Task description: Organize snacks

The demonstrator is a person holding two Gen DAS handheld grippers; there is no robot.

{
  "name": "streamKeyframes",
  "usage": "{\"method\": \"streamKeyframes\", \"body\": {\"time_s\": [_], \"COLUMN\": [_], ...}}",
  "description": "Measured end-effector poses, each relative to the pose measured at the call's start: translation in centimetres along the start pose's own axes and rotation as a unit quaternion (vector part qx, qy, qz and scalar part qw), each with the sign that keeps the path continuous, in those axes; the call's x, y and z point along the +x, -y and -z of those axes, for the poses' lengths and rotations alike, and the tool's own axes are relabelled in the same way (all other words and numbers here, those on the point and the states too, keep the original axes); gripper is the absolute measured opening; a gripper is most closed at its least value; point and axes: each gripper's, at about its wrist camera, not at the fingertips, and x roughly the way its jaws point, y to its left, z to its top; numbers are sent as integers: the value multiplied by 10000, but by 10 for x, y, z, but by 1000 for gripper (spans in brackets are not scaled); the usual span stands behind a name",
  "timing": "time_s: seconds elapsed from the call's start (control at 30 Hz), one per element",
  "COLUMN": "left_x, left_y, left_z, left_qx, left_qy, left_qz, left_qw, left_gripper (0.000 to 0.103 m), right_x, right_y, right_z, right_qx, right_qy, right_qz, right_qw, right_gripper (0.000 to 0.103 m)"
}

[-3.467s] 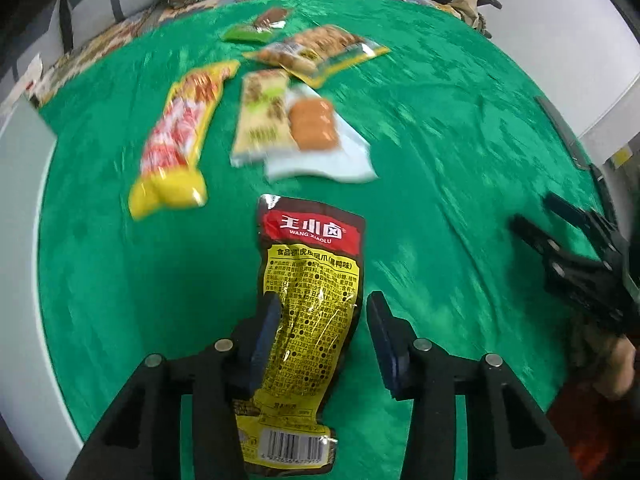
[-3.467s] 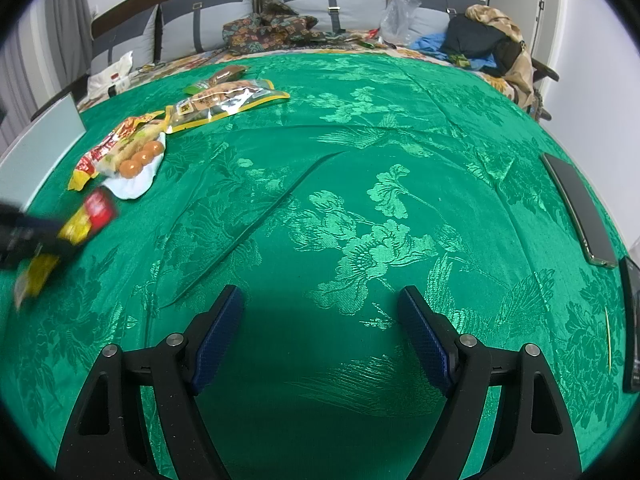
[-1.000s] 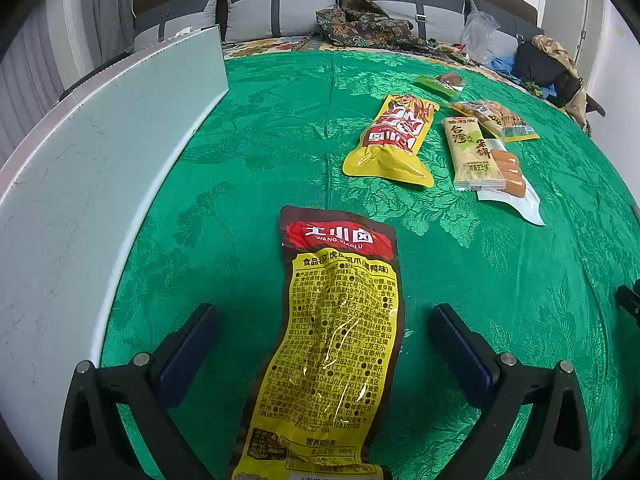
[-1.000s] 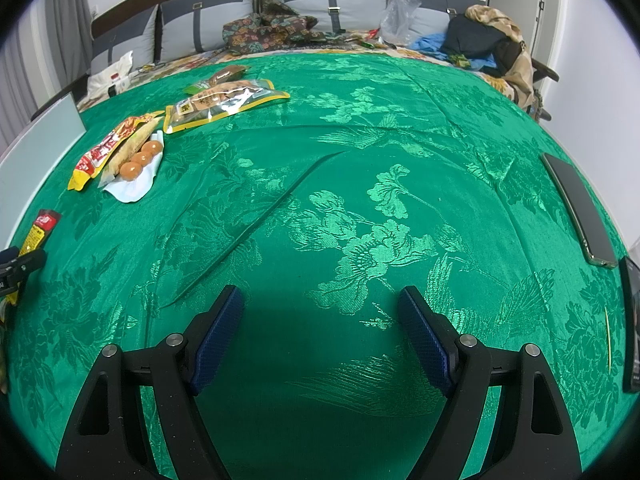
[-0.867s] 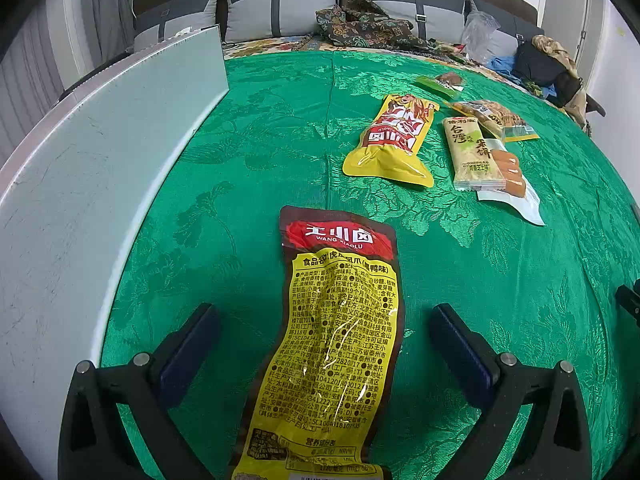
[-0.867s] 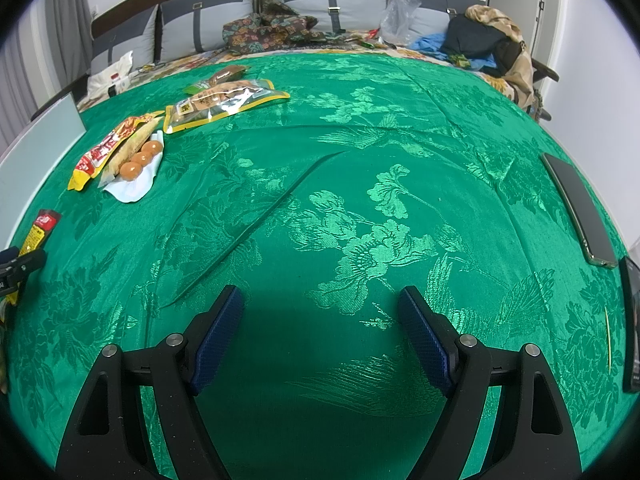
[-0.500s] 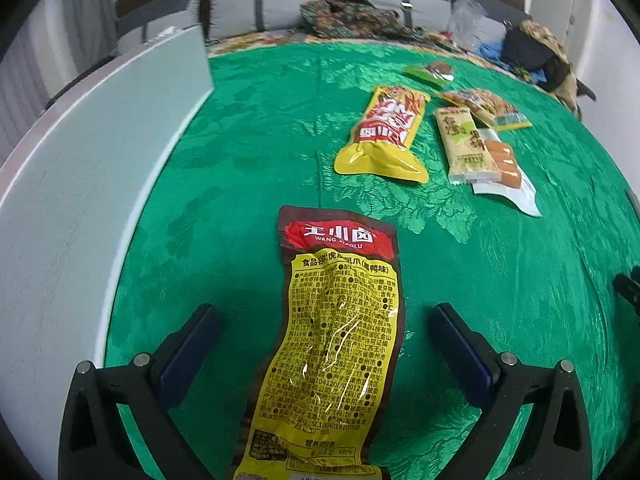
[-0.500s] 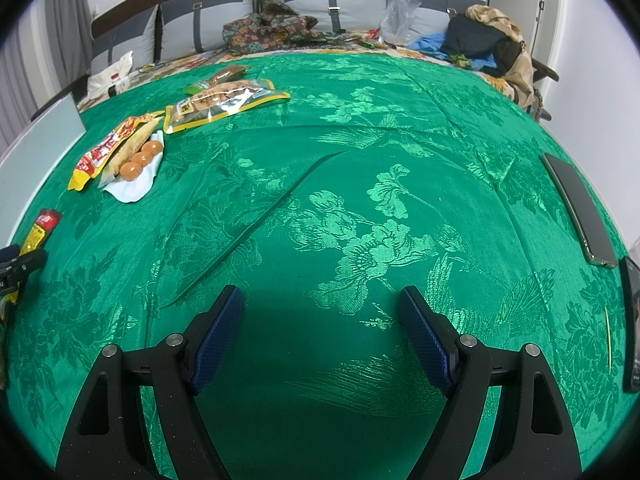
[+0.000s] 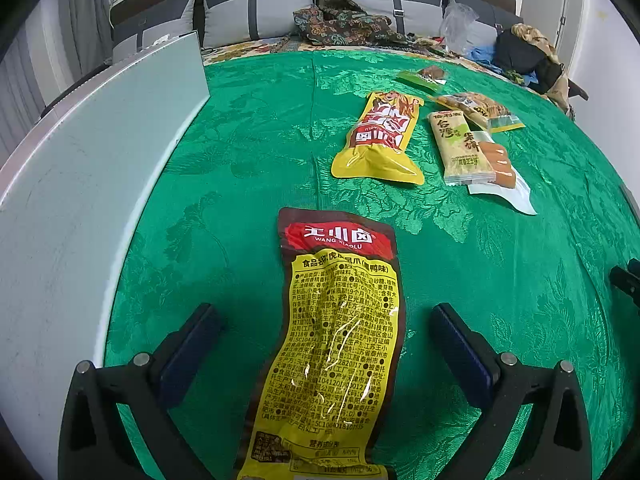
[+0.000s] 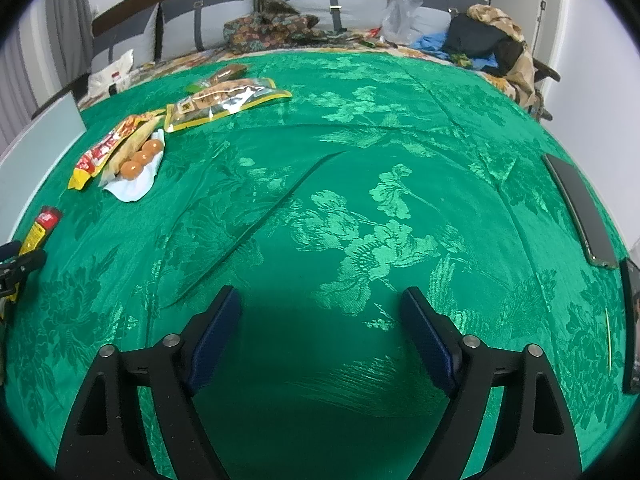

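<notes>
Here we have the left gripper [image 9: 326, 328] with its jaws spread wide, one on each side of the Wang Xiaolu chicken-feet pouch [image 9: 340, 344] and touching neither edge. The pouch lies flat on the green brocade cloth [image 9: 248, 152], near us, just right of the pale grey board [image 9: 80, 184], its red header pointing away. We judge it light, limp and vacuum-tight, with a glossy film that will slip and lumpy contents that will sag if lifted by one end. The best hold looks to be across the narrow width near the middle or on the flat sealed header, with a firm pinch.

Farther right sit the remaining snacks: a yellow and red pouch [image 9: 380, 140], a rice cracker pack [image 9: 460, 146] overlapping a clear pack of orange sausages [image 9: 500, 164], a yellow-edged bag [image 9: 476, 108] and a small green pack [image 9: 424, 76]. All look soft and light.

The right gripper [image 10: 322, 328] hovers over bare cloth, jaws wide, holding nothing.
</notes>
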Motion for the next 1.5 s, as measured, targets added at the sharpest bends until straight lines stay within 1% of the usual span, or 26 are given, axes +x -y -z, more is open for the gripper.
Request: {"method": "streamKeyframes", "body": {"time_s": [0.07,0.1,0.13,0.17,0.23,0.27,0.3,0.33,0.37,0.4,0.47,0.57,0.67,0.73,0.77,0.87,0.9,0.93,0.97,1.0,1.03,1.13,1.23,1.37,1.4,1.5], "left_x": [0,0,0,0,0,0,0,0,0,0,0,0,0,0,0,0,0,0,0,0,0,0,0,1,0,0], "left_y": [0,0,0,0,0,0,0,0,0,0,0,0,0,0,0,0,0,0,0,0,0,0,0,0,0,0], "left_z": [0,0,0,0,0,0,0,0,0,0,0,0,0,0,1,1,1,1,1,1,1,1,1,1,1,1], "left_qx": [-1,0,-1,0,1,0,0,-1,-2,-1,-1,0,-3,-3,-5,-3,-1,-1,-1,-2,-3,-4,-4,-4,-4,-4], "left_qy": [1,0,1,1,0,0,1,1,2,1,2,3,3,3,2,2,2,2,3,3,4,5,5,4,5,5], "left_qz": [1,-1,-1,-1,1,3,3,6,4,1,3,2,2,1,0,1,3,4,4,4,4,5,5,2,5,7], "left_qw": [10000,10000,10000,10000,10000,10000,10000,10000,10000,10000,10000,10000,10000,10000,10000,10000,10000,10000,10000,10000,10000,10000,10000,10000,10000,10000], "left_gripper": [103,103,103,103,103,103,103,103,103,103,103,103,103,103,103,103,103,103,103,103,103,103,103,103,103,103], "right_x": [3,3,1,0,2,8,13,26,33,47,65,79,79,75,73,77,76,75,74,75,74,62,40,14,7,2], "right_y": [-4,-9,-17,-25,-55,-73,-84,-104,-114,-132,-154,-178,-198,-206,-210,-226,-229,-230,-229,-228,-222,-199,-171,-125,-107,-66], "right_z": [-11,-23,-34,-44,-75,-92,-102,-118,-125,-135,-143,-146,-142,-136,-133,-120,-118,-116,-117,-119,-121,-125,-123,-111,-104,-85], "right_qx": [130,291,402,431,387,357,346,296,255,148,20,-210,-692,-923,-1086,-1817,-1952,-2017,-1965,-1906,-1768,-1339,-926,-469,-334,-135], "right_qy": [-279,-372,-350,-317,-281,-335,-388,-526,-607,-748,-852,-951,-906,-840,-795,-742,-678,-692,-750,-789,-827,-808,-734,-750,-768,-917], "right_qz": [-21,-297,-563,-702,-1110,-1330,-1450,-1574,-1571,-1464,-1196,-860,-427,-198,-93,79,114,-16,-72,-104,-230,-708,-1236,-1832,-2024,-2413], "right_qw": [9995,9984,9970,9961,9927,9899,9881,9857,9854,9863,9892,9915,9926,9920,9909,9805,9783,9770,9776,9784,9805,9852,9853,9791,9757,9660], "right_gripper": [85,85,85,85,85,85,84,84,82,82,81,82,80,71,64,63,48,40,37,35,34,29,29,30,30,31]}}
